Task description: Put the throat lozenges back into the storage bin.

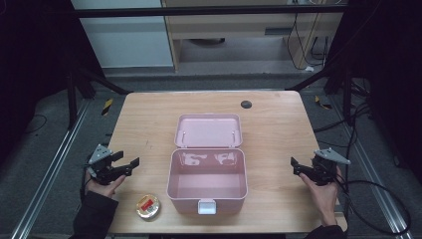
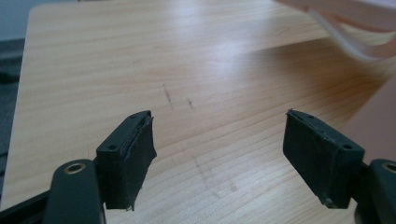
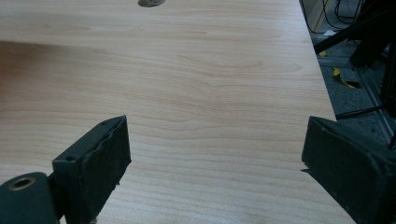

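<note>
Box: the pink box (image 1: 207,180) sits in the middle of the tabletop (image 1: 268,124), toward the near edge, with its lid (image 1: 209,131) thrown back flat behind it; it looks empty inside, and its white latch (image 1: 207,206) faces the near edge.
Tape roll: a roll of tape (image 1: 148,206) with a red label lies near the near-left corner, just left of the box and apart from it.
Left gripper: the left gripper (image 1: 126,166) is held by the left edge, jaws spread with nothing between them; the left gripper view looks over bare wood toward the box wall (image 2: 373,116).
Right gripper: the right gripper (image 1: 297,167) is held by the right edge, jaws likewise spread and empty.
Likely step: probably fetching the tape roll for the box, as the left gripper is nearest it.
Doing it well: I'd come down over the roll, pinch across its rim, lift clear of the box wall, then lower it inside.
</note>
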